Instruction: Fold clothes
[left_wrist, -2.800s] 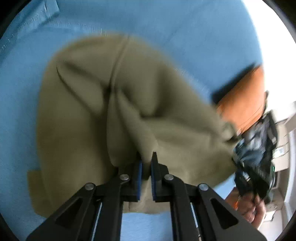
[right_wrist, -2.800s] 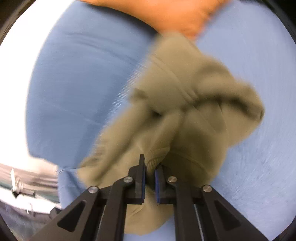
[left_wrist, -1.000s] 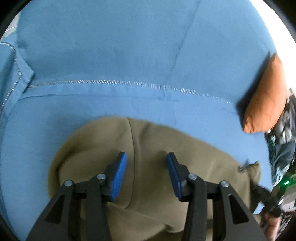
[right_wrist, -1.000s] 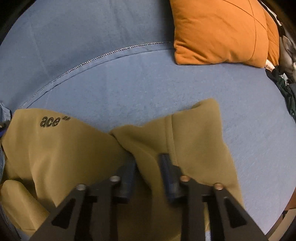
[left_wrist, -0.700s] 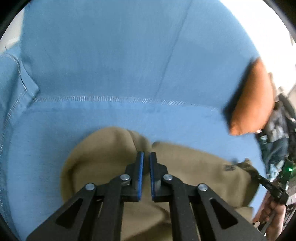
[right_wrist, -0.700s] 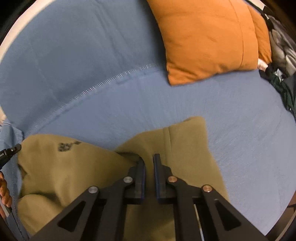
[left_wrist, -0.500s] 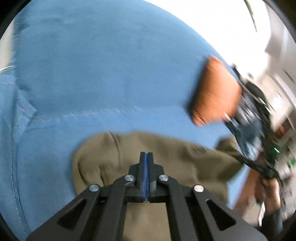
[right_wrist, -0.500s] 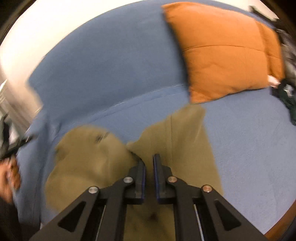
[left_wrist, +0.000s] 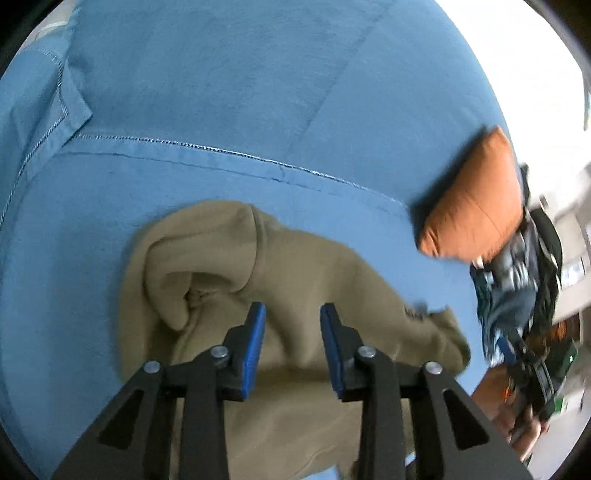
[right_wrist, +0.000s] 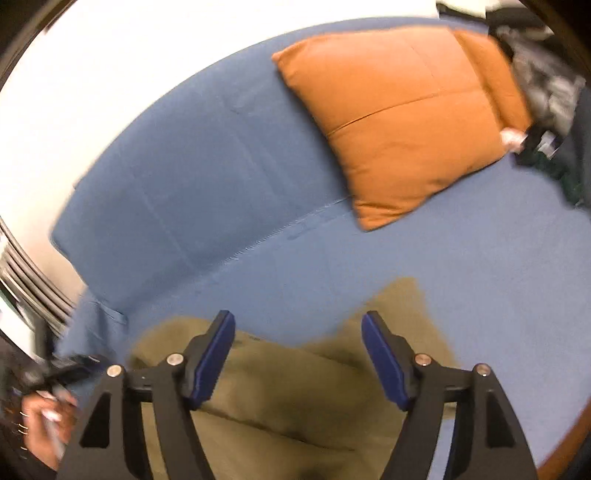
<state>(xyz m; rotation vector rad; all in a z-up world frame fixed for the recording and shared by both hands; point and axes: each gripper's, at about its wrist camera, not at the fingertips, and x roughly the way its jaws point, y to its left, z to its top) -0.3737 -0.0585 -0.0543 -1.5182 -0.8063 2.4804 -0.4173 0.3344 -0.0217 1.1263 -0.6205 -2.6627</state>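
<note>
Honestly, looking kinda sketchy. Left gripper (left_wrist: 292, 314) parted, blue pads apart with nothing between them, hovering just above the olive sweatshirt (left_wrist: 303, 266). Right gripper (right_wrist: 297, 321) spread even wider, likewise empty, over the same sweatshirt (right_wrist: 280, 387) near its far edge.

Sweatshirt itself lying rumpled on the blue sofa seat (left_wrist: 92, 221), not flat and not squared up either. In the left wrist view, a puffy lump bunched up at about 9 o'clock from the tongs, a seam running off toward 11, and a loose corner flopping out toward 3. In the right wrist view, a pointy flap sticking up toward 1 o'clock and a ridge crossing under the tongs.

Things that could go wrong from here, just guessing:
- Pinching several layers at once around that 9 o'clock lump, thanks to all the bunching, and dragging the whole heap instead of one edge.
- Grabbing mid-panel rather than a hem or a corner, so ending up with a crooked crease.
- Sliding the whole thing along the smooth seat instead of flipping a layer over.
- Tugging unevenly with the two tongs and twisting it.
- Drifting toward the orange cushion (right_wrist: 402, 118) up at 1 o'clock, or the clothes heap (left_wrist: 517, 266) out at 3 in the left view, and snagging there.

Pretty blurry at the edges too, so hard to say exactly where the hem is.
</note>
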